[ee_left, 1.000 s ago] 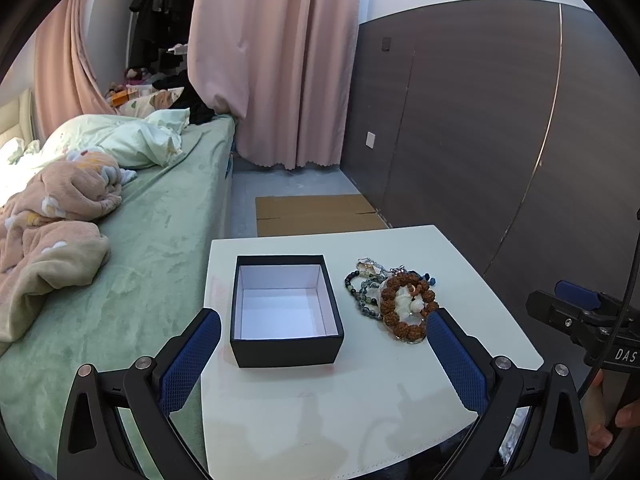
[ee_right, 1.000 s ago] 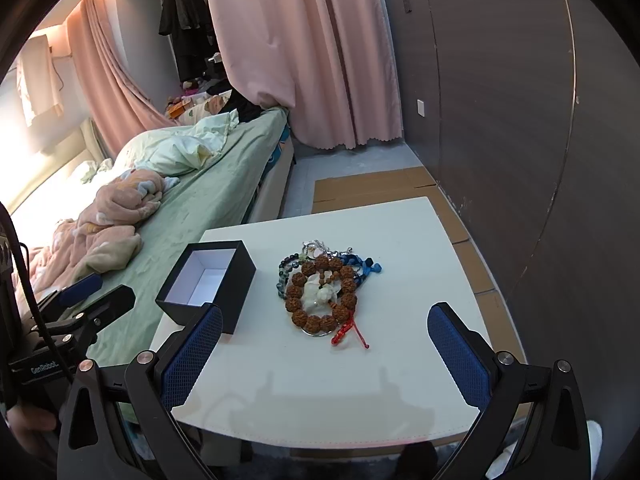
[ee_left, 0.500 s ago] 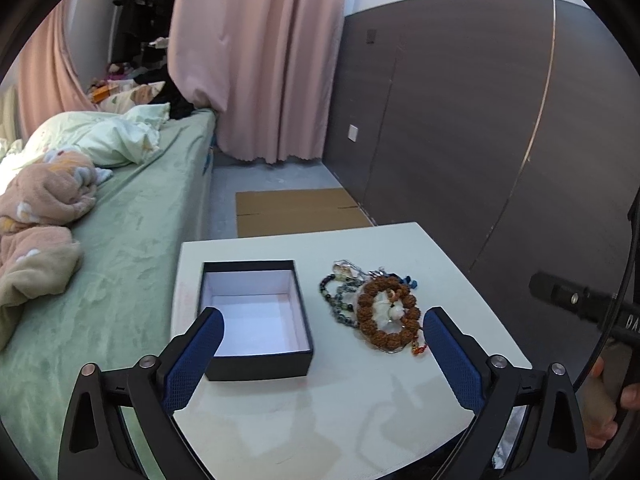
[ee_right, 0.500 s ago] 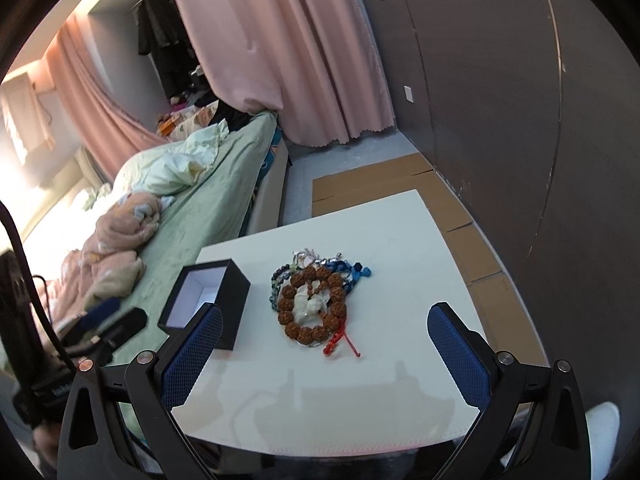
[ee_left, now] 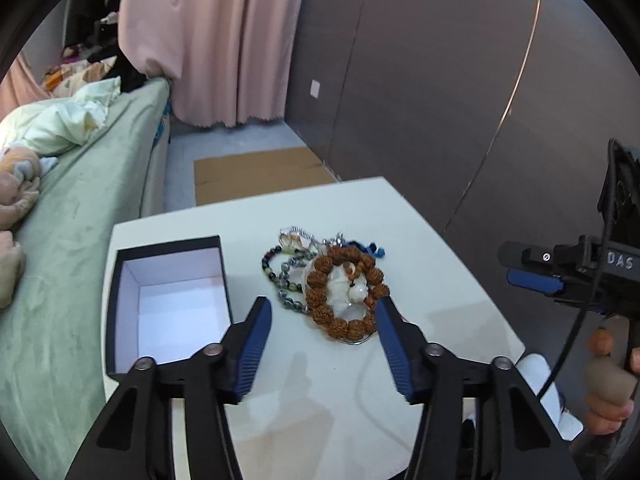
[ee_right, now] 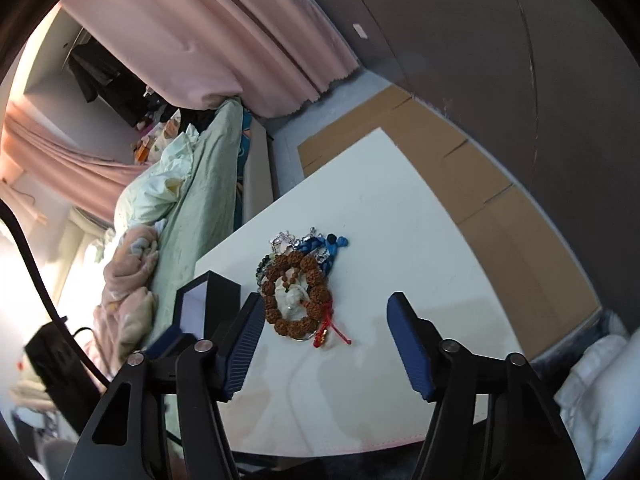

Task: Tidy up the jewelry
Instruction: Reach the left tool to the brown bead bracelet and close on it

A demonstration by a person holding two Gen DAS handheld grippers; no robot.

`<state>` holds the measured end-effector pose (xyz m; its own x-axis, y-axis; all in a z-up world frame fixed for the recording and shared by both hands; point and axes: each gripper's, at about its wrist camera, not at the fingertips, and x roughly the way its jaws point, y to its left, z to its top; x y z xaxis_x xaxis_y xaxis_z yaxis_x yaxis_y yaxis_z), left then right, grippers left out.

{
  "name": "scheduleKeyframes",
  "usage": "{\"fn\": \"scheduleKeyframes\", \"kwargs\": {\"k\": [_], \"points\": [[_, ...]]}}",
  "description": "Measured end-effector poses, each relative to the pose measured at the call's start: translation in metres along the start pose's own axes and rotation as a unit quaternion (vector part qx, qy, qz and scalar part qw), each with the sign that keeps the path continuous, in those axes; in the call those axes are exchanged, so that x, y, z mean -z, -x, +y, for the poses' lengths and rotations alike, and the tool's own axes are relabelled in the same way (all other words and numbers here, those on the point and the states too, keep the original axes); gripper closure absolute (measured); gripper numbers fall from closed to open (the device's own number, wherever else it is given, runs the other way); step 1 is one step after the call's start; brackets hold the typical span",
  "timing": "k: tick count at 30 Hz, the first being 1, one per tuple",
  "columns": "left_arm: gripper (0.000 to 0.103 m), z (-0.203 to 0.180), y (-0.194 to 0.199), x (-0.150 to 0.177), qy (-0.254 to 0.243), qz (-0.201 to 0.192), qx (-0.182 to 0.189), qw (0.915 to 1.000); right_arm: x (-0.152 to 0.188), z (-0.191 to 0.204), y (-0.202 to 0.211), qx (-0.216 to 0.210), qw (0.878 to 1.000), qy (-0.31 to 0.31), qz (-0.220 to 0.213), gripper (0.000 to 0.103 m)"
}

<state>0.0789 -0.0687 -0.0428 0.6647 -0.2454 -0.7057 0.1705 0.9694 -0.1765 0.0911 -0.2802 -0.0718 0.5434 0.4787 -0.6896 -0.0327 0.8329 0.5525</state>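
Pink curtains (ee_left: 208, 40), dark panelled wall (ee_left: 440, 80), green-sheeted bed (ee_left: 80, 208), flattened cardboard (ee_left: 260, 172) on grey floor.

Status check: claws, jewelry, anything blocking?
Left claw and right claw empty, closing partway. Brown wooden-bead bracelet heaped on white table; open black box empty. Nothing blocking.

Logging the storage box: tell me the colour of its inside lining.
White inside the black box, seen best in the left wrist view.
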Motion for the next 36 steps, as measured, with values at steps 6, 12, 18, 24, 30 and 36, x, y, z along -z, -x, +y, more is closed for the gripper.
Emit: {"fn": "scheduleKeyframes", "kwargs": {"k": [6, 12, 18, 24, 30, 36], "points": [[0.051, 0.003, -0.016, -0.006, -0.008, 0.014, 0.001, 0.9999, -0.001, -0.007, -0.037, -0.011, 0.998, -0.020, 0.058, 0.043], [0.057, 0.020, -0.029, -0.017, 0.010, 0.032, 0.006, 0.9994, 0.002, -0.006, -0.067, -0.011, 0.994, -0.033, 0.101, 0.050], [0.058, 0.038, -0.027, -0.022, 0.039, 0.030, 0.014, 0.9987, 0.017, -0.001, -0.097, -0.005, 0.989, -0.043, 0.142, 0.058], [0.058, 0.043, -0.031, -0.024, 0.048, 0.032, 0.013, 0.9983, 0.024, -0.001, -0.123, -0.004, 0.985, -0.065, 0.161, 0.094], [0.058, 0.035, -0.038, -0.026, 0.040, 0.032, 0.014, 0.9986, 0.017, -0.004, -0.099, -0.020, 0.991, -0.088, 0.102, 0.094], [0.073, 0.016, -0.051, -0.022, 0.008, 0.046, 0.010, 0.9989, 0.005, -0.017, -0.075, -0.040, 0.991, -0.113, 0.063, 0.094]]}}
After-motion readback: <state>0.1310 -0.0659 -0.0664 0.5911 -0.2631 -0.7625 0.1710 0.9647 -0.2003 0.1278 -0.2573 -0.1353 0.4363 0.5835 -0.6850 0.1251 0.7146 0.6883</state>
